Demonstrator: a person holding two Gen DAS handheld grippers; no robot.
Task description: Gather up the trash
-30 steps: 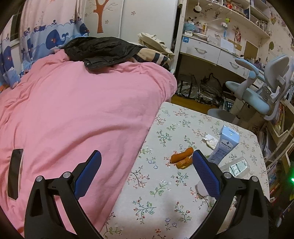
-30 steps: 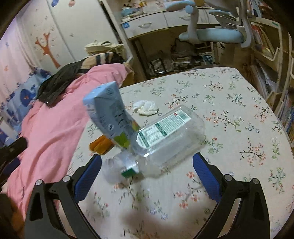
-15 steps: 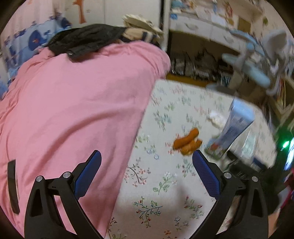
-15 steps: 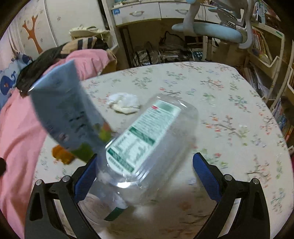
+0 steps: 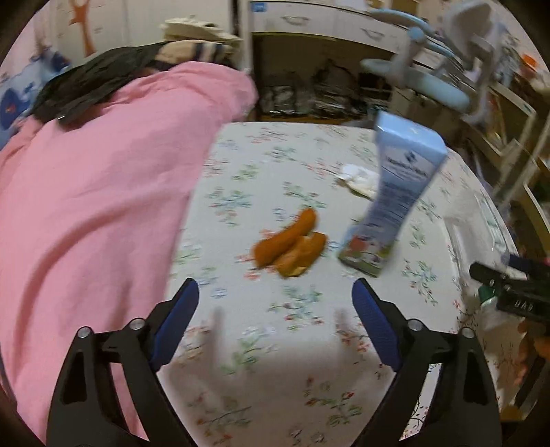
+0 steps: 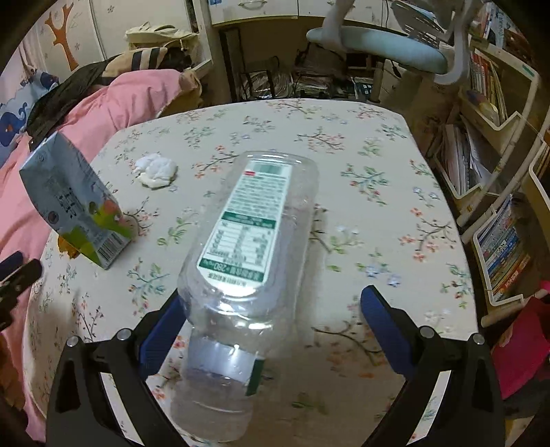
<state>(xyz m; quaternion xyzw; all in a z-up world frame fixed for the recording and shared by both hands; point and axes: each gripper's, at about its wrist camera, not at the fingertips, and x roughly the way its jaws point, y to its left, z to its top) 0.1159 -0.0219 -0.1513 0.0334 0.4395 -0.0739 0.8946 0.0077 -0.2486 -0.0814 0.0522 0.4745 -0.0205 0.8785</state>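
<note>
Bare cloth (image 5: pixel 275 344) before orange peels (image 5: pixel 288 246); carton (image 5: pixel 395 199) seemingly beside them.

A bench (image 6: pixel 371 144) under a floral cloth stands against a bed with a pink duvet (image 5: pixel 89 192). Dark clothing (image 5: pixel 86 86) and a striped bag (image 6: pixel 144 58) lie at the bed's far end. Behind are a white desk with drawers (image 5: pixel 309 20), a pale blue swivel chair (image 6: pixel 385 44), a wardrobe with a tree decal (image 6: pixel 62 37) and bookshelves (image 6: pixel 488 144) at the right.

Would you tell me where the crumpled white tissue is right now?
In the right wrist view, the crumpled white tissue lies on the floral table, upper left, just beyond the blue carton.
</note>
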